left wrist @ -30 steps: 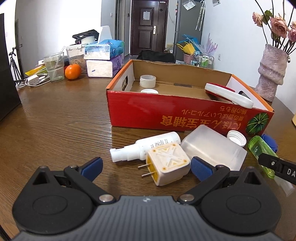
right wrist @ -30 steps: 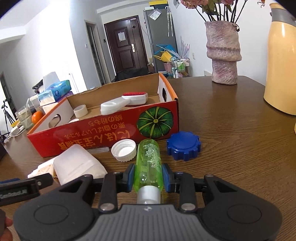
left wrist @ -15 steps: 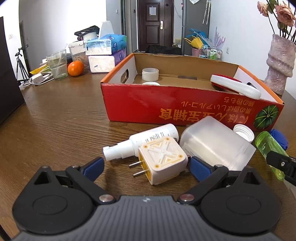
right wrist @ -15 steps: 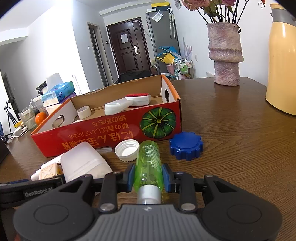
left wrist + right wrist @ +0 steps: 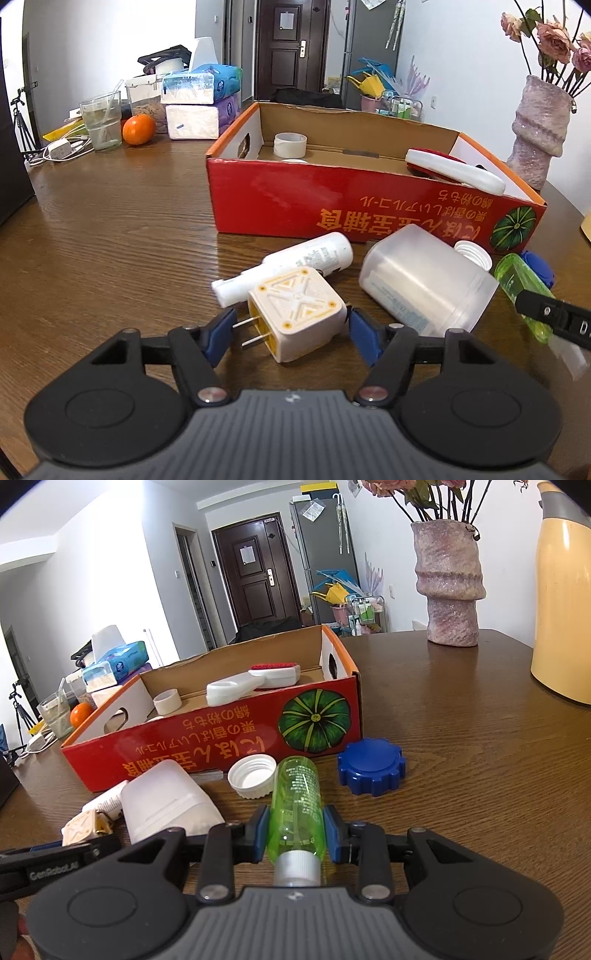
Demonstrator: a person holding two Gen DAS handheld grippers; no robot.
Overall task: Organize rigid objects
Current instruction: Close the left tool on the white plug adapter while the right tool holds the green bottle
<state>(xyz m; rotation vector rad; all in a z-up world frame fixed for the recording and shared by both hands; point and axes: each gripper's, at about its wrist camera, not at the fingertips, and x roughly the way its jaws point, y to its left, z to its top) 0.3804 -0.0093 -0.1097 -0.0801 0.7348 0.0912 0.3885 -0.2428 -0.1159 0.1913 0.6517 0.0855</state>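
- Left wrist view: my left gripper (image 5: 290,330) has just been closing around the plug adapter (image 5: 295,312), pads not gripping yet.
- Right gripper (image 5: 295,834) clamped on green bottle (image 5: 297,805).
- Next I'd finish squeezing, then lift both into the red box (image 5: 332,201).

We see the green bottle (image 5: 517,280) partly hidden behind the right hand-held gripper (image 5: 554,317); beside the red box (image 5: 332,206), the frosted container (image 5: 424,280) covers the white cap (image 5: 474,251).

A cream plug adapter (image 5: 295,310) lies tilted on the table, prongs pointing left. Behind it lies a white spray bottle (image 5: 288,266); right of it, a frosted container (image 5: 424,284) and a green bottle (image 5: 297,805), near the red box (image 5: 369,206).
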